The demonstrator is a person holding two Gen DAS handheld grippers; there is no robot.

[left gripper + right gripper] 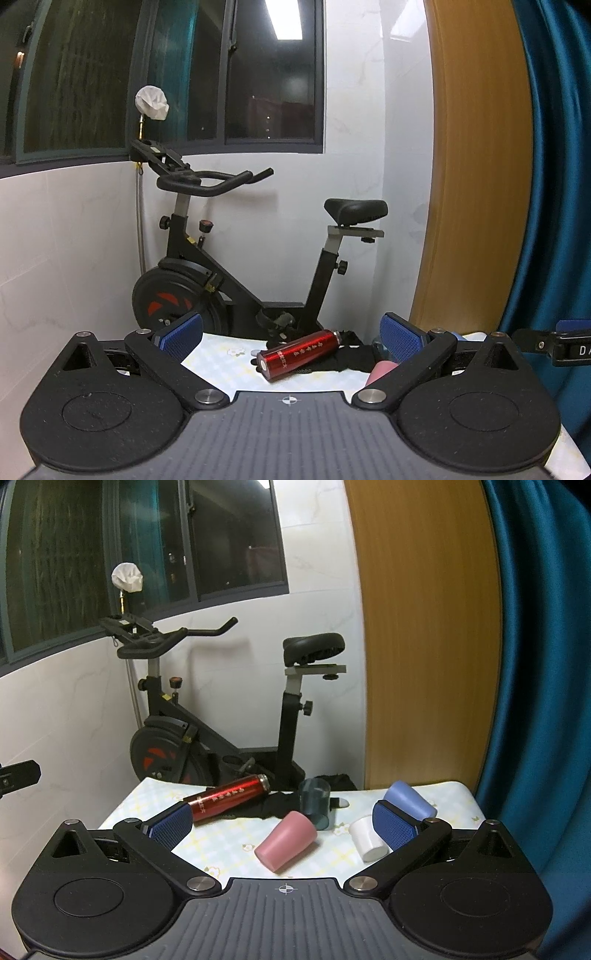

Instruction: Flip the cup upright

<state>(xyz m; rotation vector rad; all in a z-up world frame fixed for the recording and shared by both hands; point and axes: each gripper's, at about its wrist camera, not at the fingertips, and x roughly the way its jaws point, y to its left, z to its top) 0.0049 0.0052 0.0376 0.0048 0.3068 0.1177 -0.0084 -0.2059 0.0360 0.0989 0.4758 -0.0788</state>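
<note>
A pink cup lies on its side on the small table, base toward me; a bit of it shows in the left wrist view. A white cup, a blue cup and a clear teal cup also lie tipped. My right gripper is open, empty, hovering just short of the pink cup. My left gripper is open, empty, facing a red bottle.
The red bottle lies on its side by a black cloth. An exercise bike stands behind the table. A wooden panel and teal curtain are at the right.
</note>
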